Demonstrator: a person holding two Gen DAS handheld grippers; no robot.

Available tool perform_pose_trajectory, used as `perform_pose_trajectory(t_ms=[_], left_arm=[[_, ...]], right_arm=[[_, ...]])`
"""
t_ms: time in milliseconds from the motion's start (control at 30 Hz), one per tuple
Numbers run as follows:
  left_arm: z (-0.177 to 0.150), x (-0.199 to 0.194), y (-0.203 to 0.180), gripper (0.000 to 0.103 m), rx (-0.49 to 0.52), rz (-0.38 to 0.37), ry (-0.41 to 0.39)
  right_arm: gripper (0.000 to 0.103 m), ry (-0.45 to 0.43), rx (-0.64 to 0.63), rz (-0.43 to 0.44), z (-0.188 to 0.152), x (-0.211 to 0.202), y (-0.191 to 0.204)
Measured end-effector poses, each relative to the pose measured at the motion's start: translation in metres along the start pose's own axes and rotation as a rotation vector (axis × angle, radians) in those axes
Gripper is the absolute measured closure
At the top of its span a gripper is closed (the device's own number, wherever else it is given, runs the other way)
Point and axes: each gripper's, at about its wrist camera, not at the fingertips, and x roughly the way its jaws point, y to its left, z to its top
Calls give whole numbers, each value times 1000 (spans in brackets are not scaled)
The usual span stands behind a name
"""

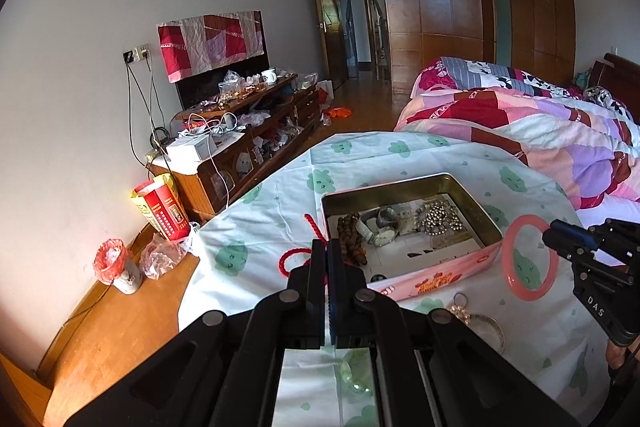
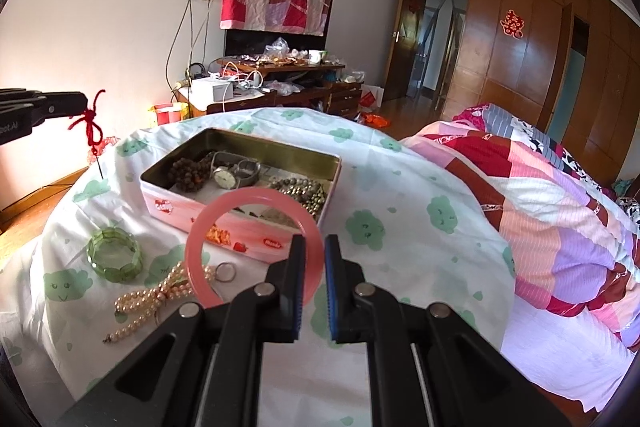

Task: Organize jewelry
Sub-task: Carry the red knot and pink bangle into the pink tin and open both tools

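pink bangle (image 2: 253, 247): smooth translucent ring | right tongs (image 2: 315, 259) clamped on it | left tongs (image 1: 327, 259) pinching red cord (image 2: 91, 125)

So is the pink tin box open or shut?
Open: the pink tin box has no lid on, and a wristwatch shows inside.

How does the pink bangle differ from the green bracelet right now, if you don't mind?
The pink bangle is a thin smooth ring, clamped in the right gripper and lifted; the green bracelet is wider, made of segments, and lies on the cloth. Both are still outside the tin.
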Motion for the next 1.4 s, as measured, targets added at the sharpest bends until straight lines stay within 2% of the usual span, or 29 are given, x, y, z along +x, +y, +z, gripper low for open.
perform_pose_trajectory(t_ms=[400, 867, 1400], left_arm=[[24, 19, -9, 103, 46, 12, 6], [55, 43, -24, 103, 115, 48, 1], [70, 88, -33, 103, 109, 55, 46]], right_arm=[[92, -24, 21, -5, 27, 10, -15], [92, -13, 20, 5, 46, 29, -22], [92, 15, -19, 0, 73, 64, -12]])
